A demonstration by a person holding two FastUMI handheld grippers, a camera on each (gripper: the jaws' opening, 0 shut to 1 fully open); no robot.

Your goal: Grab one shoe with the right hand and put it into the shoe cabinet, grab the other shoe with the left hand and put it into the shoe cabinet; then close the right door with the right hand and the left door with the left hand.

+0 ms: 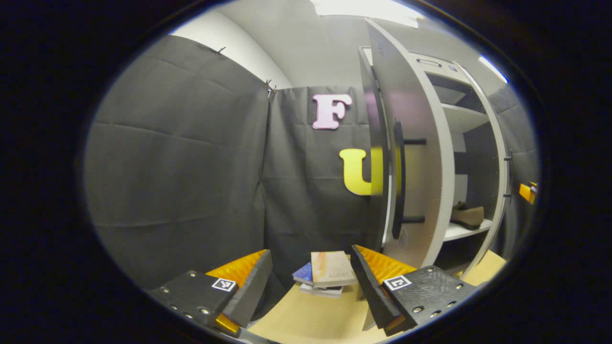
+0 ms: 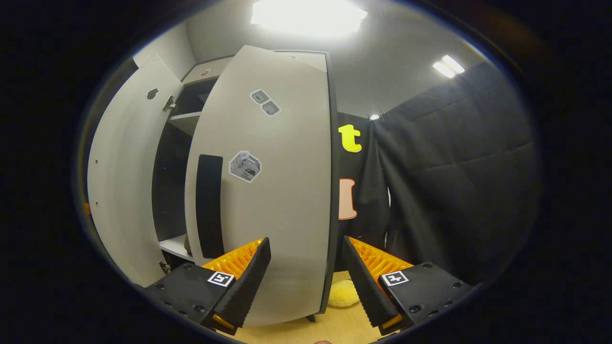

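Both the left gripper [image 1: 311, 282] and right gripper [image 2: 306, 277] gape empty; doors half hide the shoe [image 1: 467, 216].

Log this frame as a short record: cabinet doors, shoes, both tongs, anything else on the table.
left door: open, edge-on in the left gripper view
right door: partly open, right tongs close in front of it
shoe: on a cabinet shelf; a second one can't be made out
left tongs: open, holding nothing
right tongs: open, holding nothing
table: books
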